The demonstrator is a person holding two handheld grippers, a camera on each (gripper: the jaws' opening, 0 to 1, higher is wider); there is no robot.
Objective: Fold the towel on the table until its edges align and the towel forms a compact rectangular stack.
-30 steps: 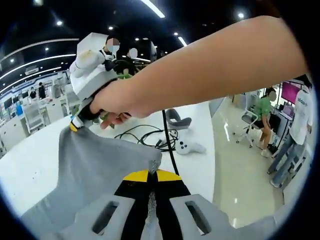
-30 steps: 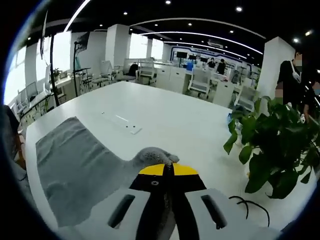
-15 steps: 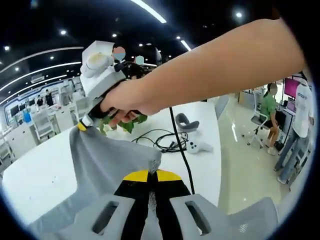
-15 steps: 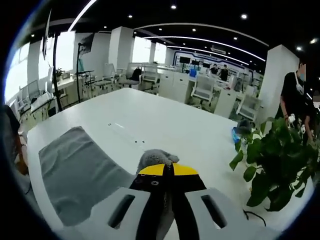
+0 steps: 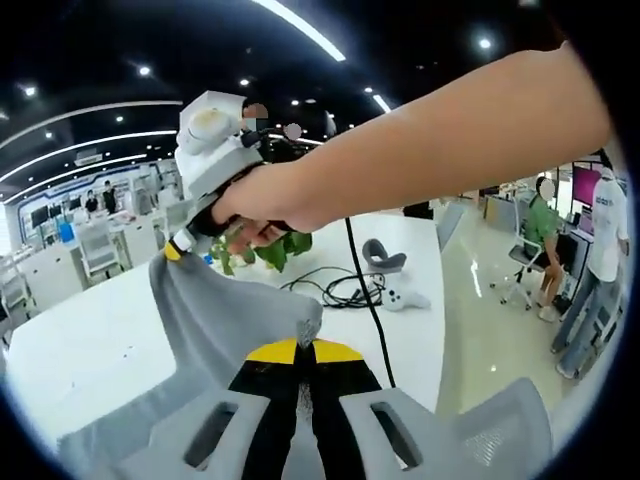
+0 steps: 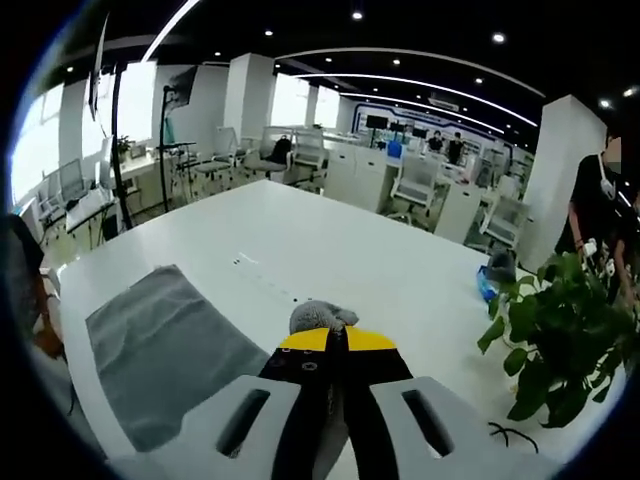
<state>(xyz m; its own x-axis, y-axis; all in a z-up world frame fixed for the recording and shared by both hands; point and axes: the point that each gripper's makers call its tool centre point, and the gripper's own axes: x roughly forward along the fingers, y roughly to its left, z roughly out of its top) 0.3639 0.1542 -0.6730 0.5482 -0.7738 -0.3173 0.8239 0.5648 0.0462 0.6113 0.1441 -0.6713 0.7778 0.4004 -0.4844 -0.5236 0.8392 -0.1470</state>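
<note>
Two corners of the grey towel [image 5: 215,320] are pinched and lifted off the white bench [image 6: 330,250], one clenched in the left tool [image 5: 302,350], one in the right tool [image 6: 330,335]. A fold is underway; next, carry both corners across to the far edge.

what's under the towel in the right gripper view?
The white table lies under the grey towel, whose far part rests flat on it. The right gripper pinches one corner up. Anything beneath the flat cloth is covered; no bulge shows.
</note>
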